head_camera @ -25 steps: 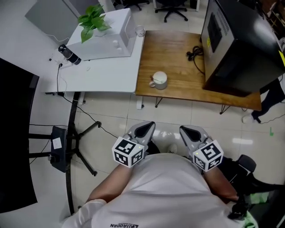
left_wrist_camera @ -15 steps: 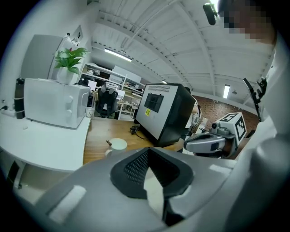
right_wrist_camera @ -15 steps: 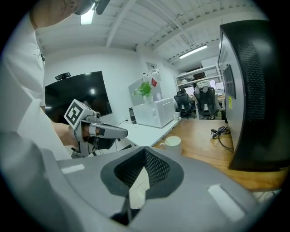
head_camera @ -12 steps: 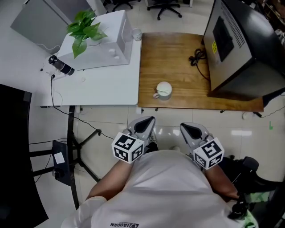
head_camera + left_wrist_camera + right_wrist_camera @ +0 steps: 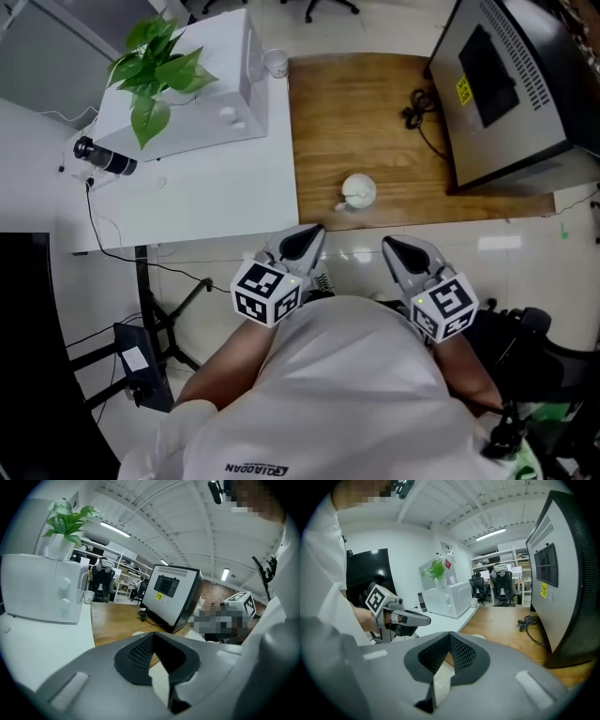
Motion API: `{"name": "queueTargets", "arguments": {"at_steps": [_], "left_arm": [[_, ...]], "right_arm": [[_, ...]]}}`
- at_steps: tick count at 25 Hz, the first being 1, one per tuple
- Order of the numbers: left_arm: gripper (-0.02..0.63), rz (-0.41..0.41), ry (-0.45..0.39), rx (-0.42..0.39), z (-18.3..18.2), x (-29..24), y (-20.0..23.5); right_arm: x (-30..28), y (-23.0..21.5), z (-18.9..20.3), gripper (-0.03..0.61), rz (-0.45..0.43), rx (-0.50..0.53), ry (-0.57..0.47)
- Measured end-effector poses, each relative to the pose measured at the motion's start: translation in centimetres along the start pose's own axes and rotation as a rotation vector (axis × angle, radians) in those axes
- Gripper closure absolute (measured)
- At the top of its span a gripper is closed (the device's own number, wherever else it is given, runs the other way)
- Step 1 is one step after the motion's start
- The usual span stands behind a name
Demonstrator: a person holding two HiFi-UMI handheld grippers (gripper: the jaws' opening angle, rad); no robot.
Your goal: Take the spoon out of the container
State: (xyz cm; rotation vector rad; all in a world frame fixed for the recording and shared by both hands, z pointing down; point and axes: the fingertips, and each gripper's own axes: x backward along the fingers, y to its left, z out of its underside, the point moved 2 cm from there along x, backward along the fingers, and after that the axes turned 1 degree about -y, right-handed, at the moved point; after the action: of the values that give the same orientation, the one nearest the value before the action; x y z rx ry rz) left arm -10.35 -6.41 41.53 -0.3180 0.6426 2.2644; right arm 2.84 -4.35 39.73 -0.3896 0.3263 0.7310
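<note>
Two hand-held grippers show in the head view, held close to the person's body over the floor. The left hand-held gripper (image 5: 306, 240) and the right hand-held gripper (image 5: 399, 251) both point toward the wooden table (image 5: 375, 131). The white container (image 5: 360, 189) stands near that table's near edge, apart from both grippers. The spoon (image 5: 345, 201) rests in the container. Its long axis runs diagonally, with the handle leaning over the rim toward the near left. A grey cabinet (image 5: 511, 89) occupies the table's right side, and a black cable (image 5: 418, 114) lies beside it, well behind the container. On the adjoining white table (image 5: 206, 187) stand a white box (image 5: 202, 94), a plant (image 5: 150, 75) and a paper cup (image 5: 275, 62).

Left gripper view: the left hand-held gripper (image 5: 153, 641) has its jaws together with nothing between them. Only the container's rim (image 5: 139, 633) shows above the gripper body.

Right gripper view: the right hand-held gripper (image 5: 449, 641) likewise has its jaws together and empty. The cabinet (image 5: 565, 573) fills the right side.
</note>
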Motion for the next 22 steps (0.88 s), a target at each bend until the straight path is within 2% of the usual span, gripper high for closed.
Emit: {"name": "queueTargets", "arguments": {"at_steps": [5,10,14,22], "left_arm": [[0.609,0.069,0.039,-0.011,0.1,-0.5,1.7],[0.609,0.079,0.043,0.004,-0.2,-1.5,3.1],[0.609,0.052,0.047,0.020,-0.2,-2.5,4.0],[0.609,-0.035,0.040,0.108,0.2,-5.3,5.3]], "right_arm": [[-1.8,0.4,-1.2,0.571,0.059,0.006,-0.009],[-2.5,-0.1,-1.0,0.572,0.071,-0.003,0.019],[-3.2,-1.1,-1.1,0.571,0.049,-0.007,0.031],[-4.1,-3.6,-1.1,0.571,-0.033,0.002,0.069]]}}
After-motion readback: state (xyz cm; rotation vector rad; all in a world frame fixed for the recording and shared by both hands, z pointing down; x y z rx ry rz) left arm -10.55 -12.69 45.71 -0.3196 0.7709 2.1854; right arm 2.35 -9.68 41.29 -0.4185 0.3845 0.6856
